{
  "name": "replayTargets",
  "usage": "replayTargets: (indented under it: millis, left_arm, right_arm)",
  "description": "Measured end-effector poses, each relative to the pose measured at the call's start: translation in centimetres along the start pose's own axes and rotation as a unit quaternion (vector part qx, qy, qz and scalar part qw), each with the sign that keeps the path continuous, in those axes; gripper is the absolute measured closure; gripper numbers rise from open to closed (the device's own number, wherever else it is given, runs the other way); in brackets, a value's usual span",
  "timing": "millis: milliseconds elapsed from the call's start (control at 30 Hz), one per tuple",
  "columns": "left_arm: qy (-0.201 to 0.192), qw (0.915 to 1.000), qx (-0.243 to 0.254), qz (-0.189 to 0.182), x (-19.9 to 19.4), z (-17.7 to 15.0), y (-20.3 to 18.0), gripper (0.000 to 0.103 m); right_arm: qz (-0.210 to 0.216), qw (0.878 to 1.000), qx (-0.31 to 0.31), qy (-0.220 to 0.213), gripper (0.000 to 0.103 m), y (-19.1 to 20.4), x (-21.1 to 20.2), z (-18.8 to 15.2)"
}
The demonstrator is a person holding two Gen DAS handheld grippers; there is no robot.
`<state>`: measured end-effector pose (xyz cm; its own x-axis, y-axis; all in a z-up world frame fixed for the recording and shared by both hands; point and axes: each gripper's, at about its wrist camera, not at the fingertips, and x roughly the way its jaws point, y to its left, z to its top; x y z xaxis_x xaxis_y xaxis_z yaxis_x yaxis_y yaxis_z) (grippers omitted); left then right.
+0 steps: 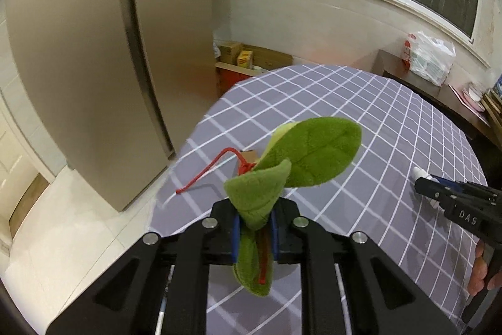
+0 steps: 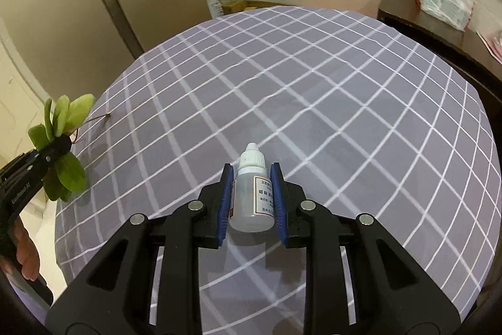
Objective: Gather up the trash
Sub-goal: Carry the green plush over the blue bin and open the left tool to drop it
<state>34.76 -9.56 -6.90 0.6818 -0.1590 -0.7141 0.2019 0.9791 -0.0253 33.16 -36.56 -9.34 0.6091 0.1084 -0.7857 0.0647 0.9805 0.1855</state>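
Left gripper (image 1: 254,228) clamped on green plush leaves (image 1: 295,159), red cord (image 1: 207,171) trailing onto the cloth. Right gripper (image 2: 251,203) pinching a small clear dropper bottle (image 2: 251,193) (white cap, printed label), held above the table. Beneath both, a round table under grey checked tablecloth (image 2: 313,83). Beyond, a tall beige fridge (image 1: 94,52), cardboard boxes (image 1: 248,58), a white plastic bag (image 1: 429,58) on a dark sideboard.

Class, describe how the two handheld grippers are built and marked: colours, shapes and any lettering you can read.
Both the left gripper and the right gripper are black, with angular linkage arms joined by round silver pins and blue pads lining the fingers. White lettering reads "DAS" on the right gripper's side and "GenRobot.AI" on the left one's. No cables or sleeves show.
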Motion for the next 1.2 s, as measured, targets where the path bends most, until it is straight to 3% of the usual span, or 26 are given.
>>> replayTargets:
  millis: [600,1200]
  left_arm:
    - [0.000,0.9959,-0.060,0.067,-4.4,-4.7,9.9,0.089]
    - [0.037,0.9816,-0.136,0.129,-4.5,-8.7,18.9,0.089]
  right_arm:
    - [0.031,0.994,-0.102,0.007,0.079,11.8,-0.1,-2.2]
    - [0.077,0.975,-0.207,0.031,0.079,24.3,1.9,-4.3]
